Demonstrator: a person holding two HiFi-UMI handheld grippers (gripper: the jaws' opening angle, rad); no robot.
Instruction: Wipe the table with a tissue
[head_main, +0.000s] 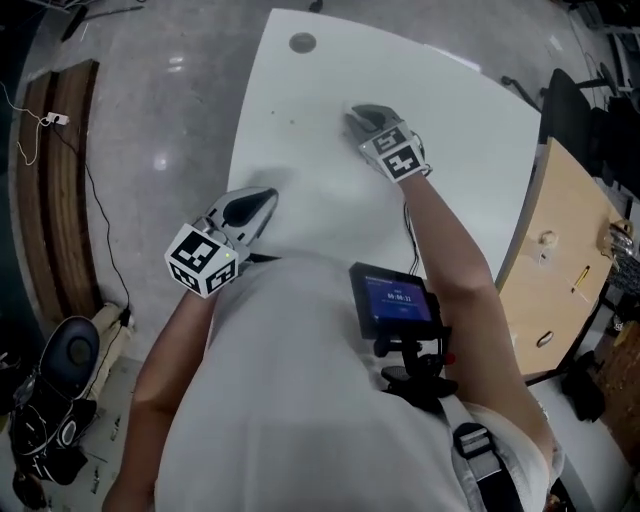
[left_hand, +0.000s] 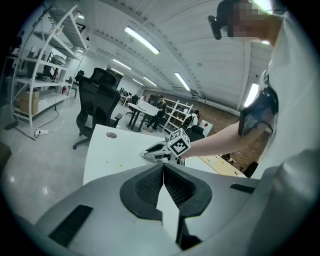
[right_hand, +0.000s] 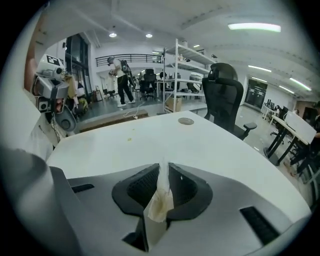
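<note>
Table (head_main: 470, 140): white, with a few small specks (right_hand: 131, 138) on its surface.
Right tool (head_main: 360, 116): over the table's middle, clenched on a stained tissue (right_hand: 159, 199).
Left tool (head_main: 262, 203): at the table's near edge, jaws pressed together, nothing between them.

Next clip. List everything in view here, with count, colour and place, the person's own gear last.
table: one, white, centre of the head view.
grommet: one, grey, round, at the table's far end.
specks: a couple, yellowish, on the table towards the grommet.
tissue: one, white with a brownish stain, pinched in the right claw.
office chair: one nearby, black, beyond the table's far end.
shelf rack: white, beside the chair, further back.
wooden board: one, light wood, right of the table.
screen device: one, black, blue display, on the person's chest.
left claw: grey, shut, empty, at the table's near edge.
right claw: grey, shut on the tissue, over the table.
</note>
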